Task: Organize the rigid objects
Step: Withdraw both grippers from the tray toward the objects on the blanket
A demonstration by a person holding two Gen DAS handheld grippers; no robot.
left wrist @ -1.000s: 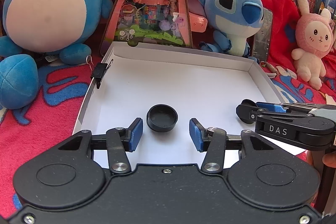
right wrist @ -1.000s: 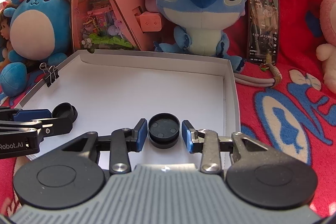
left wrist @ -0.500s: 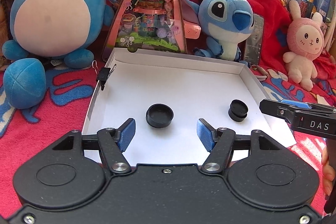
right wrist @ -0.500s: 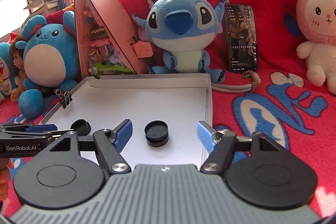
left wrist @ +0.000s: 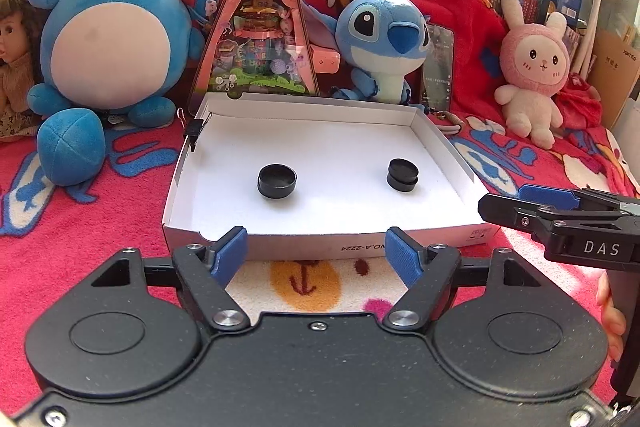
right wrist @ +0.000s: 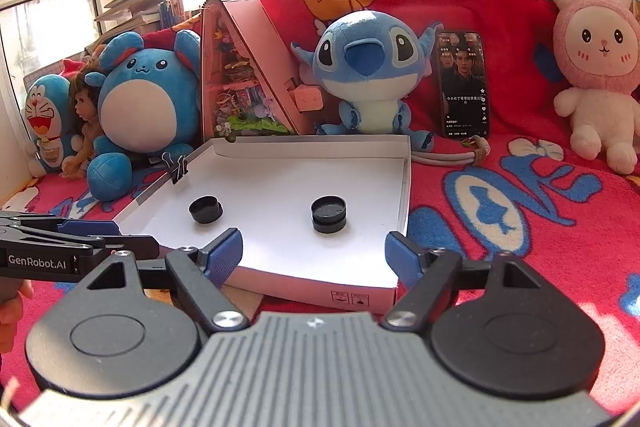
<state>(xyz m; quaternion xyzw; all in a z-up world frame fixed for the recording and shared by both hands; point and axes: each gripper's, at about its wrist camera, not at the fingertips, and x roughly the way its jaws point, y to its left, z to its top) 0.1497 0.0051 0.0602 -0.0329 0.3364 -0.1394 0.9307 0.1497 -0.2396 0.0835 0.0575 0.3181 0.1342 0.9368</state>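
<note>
- two black round caps sit apart on the floor of a shallow white box (left wrist: pixel 440 143): the left cap (left wrist: pixel 277 180) lies open side up, the right cap (left wrist: pixel 402 175) looks like two stacked discs (its make-up is hard to tell).
- seen from the right wrist camera, the same pair lie as left cap (right wrist: pixel 205 209) and right cap (right wrist: pixel 329 214), both well inside the box's (right wrist: pixel 404 187) walls and touching neither wall.
- a black binder clip (right wrist: pixel 179 167) grips the box's left wall near the far corner.
- the left gripper (left wrist: pixel 316 257) hovers in front of the box's near wall, its blue-padded jaws opening, nothing between them but blanket and cardboard.
- the right gripper (right wrist: pixel 314 254) hangs over the box's near edge, jaws likewise opening and holding nothing; a few fingers show at its handle in the left view.
- the box rests on a red cartoon-print blanket (right wrist: pixel 520 227).
- behind it, left to right: a round blue plush (left wrist: pixel 120 39), a pink triangular toy house (left wrist: pixel 262 39), a blue alien plush (left wrist: pixel 384 43), a propped phone (right wrist: pixel 462 83) with its screen lit, and a pink bunny plush (left wrist: pixel 534 67).
- books line the sunlit sill behind.
</note>
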